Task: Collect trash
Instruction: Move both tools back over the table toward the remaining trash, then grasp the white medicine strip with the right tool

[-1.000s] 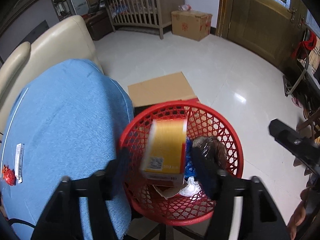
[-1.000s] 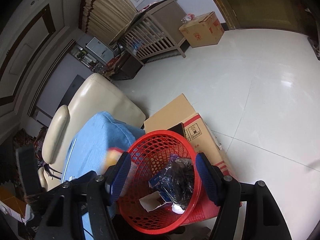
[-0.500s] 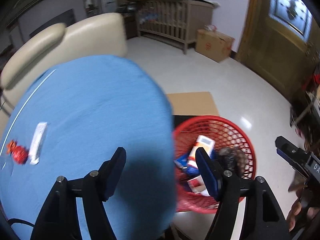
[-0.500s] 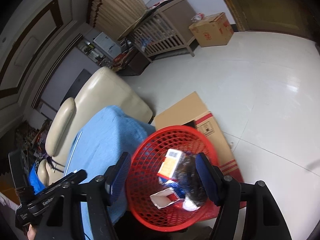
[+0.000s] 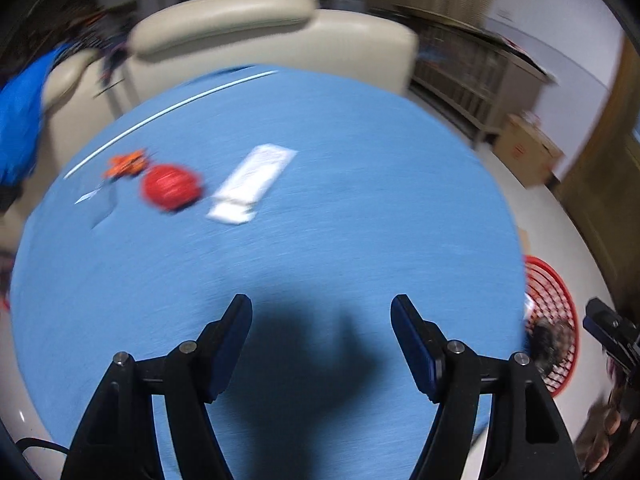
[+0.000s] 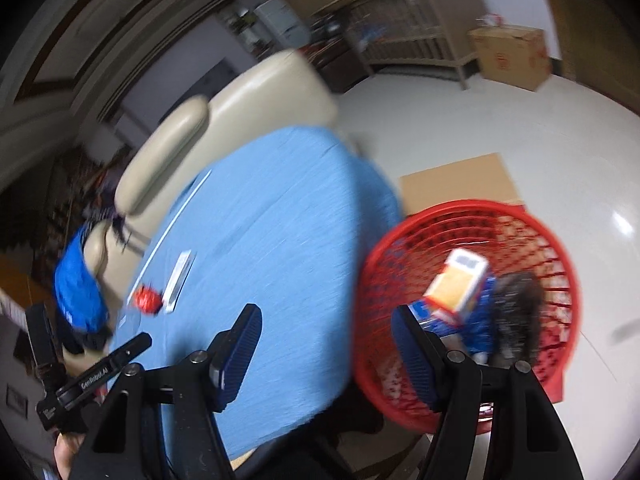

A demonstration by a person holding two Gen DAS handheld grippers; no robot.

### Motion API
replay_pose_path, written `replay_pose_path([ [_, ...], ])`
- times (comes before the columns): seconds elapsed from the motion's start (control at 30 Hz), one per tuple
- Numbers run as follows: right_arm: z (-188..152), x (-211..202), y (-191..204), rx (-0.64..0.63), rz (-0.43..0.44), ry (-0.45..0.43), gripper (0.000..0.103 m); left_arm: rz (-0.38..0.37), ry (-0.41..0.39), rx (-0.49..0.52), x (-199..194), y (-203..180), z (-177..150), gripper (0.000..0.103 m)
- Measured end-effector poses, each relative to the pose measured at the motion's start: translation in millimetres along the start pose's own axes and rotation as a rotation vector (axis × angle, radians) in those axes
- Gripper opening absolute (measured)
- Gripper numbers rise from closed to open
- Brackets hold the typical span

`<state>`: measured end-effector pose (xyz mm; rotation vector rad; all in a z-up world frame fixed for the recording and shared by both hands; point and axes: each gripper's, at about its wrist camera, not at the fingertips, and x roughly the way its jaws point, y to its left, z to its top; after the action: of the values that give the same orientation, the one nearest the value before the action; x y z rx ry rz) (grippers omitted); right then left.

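A round table with a blue cloth (image 5: pixel 320 208) holds a red crumpled wrapper (image 5: pixel 170 188), a white flat packet (image 5: pixel 252 186), an orange scrap (image 5: pixel 126 164) and a clear scrap (image 5: pixel 90 197). My left gripper (image 5: pixel 321 328) is open and empty above the table's near part. A red mesh basket (image 6: pixel 532 240) stands on the floor beside the table; it holds a yellow-and-white box (image 6: pixel 456 284), blue wrappers and a dark bag (image 6: pixel 516 304). My right gripper (image 6: pixel 326 340) is open and empty, over the table edge and the basket. The wrapper (image 6: pixel 146 300) and packet (image 6: pixel 180 276) show there too.
A cream sofa (image 5: pixel 272 36) stands behind the table. A flat cardboard sheet (image 6: pixel 460 184) lies on the white floor by the basket. A wooden crib (image 6: pixel 412 36) and a cardboard box (image 6: pixel 508 56) stand at the far wall. The basket (image 5: pixel 554 320) shows at right.
The yellow box left my left gripper and now lies in the basket. The left gripper has swung left from the basket to over the table. The right gripper has turned left too.
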<state>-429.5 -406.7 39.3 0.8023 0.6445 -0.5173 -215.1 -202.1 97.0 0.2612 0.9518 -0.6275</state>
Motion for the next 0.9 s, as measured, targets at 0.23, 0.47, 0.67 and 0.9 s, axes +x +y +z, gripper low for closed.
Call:
replay_pose_path([
  [0.23, -10, 48, 71, -0.124, 0.032, 0.107, 0.071, 0.085, -0.026, -0.185, -6, 92, -16, 0.073],
  [0.47, -7, 113, 161, -0.231, 0.050, 0.184, 0.071, 0.138, -0.030, -0.280, -8, 145, -31, 0.073],
  [0.67, 5, 187, 235, -0.253, 0.001, 0.244, 0.071, 0.148, -0.034, -0.327, -7, 172, -40, 0.073],
  [0.9, 12, 256, 285, -0.246, -0.115, 0.277, 0.071, 0.163, -0.040, -0.391, -6, 202, -45, 0.073],
])
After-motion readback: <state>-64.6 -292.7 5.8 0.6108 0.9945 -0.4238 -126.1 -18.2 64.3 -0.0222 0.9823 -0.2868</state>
